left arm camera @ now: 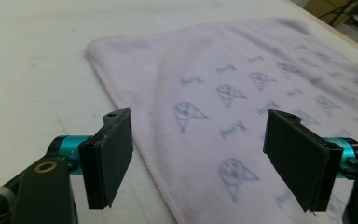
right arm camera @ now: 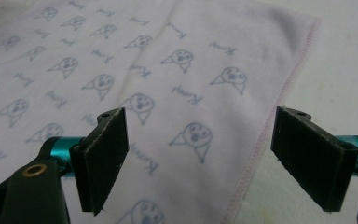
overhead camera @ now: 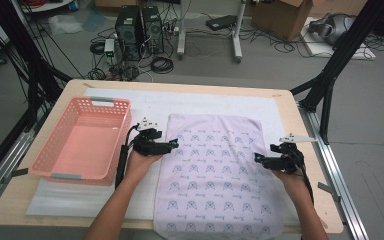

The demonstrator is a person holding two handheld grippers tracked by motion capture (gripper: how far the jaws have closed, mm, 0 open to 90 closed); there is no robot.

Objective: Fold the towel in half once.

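— Grey flooring strewn with black cables and two computer towers [overhead camera: 140,30] is seen beyond the pale wooden table [overhead camera: 290,107]. What is laid on it?

— A white foam mat [overhead camera: 145,100] is spread over the tabletop, and a pale lilac rectangular towel printed with small blue faces [overhead camera: 215,175] is laid flat on that mat, its near end hanging over the table's front edge. A pink perforated plastic basket [overhead camera: 82,142] is set on the mat well to the left of the towel.

— How are the grippers placed against the towel?

— The left gripper [overhead camera: 172,145] is held at the towel's left edge, about midway along it. Its jaws are spread wide, and in the left gripper view [left arm camera: 198,156] the hemmed edge is seen passing between them. The right gripper [overhead camera: 256,158] is held at the towel's right edge, likewise wide apart; in the right gripper view [right arm camera: 198,161] the stitched hem is seen lying between its jaws. Nothing is clamped by either.
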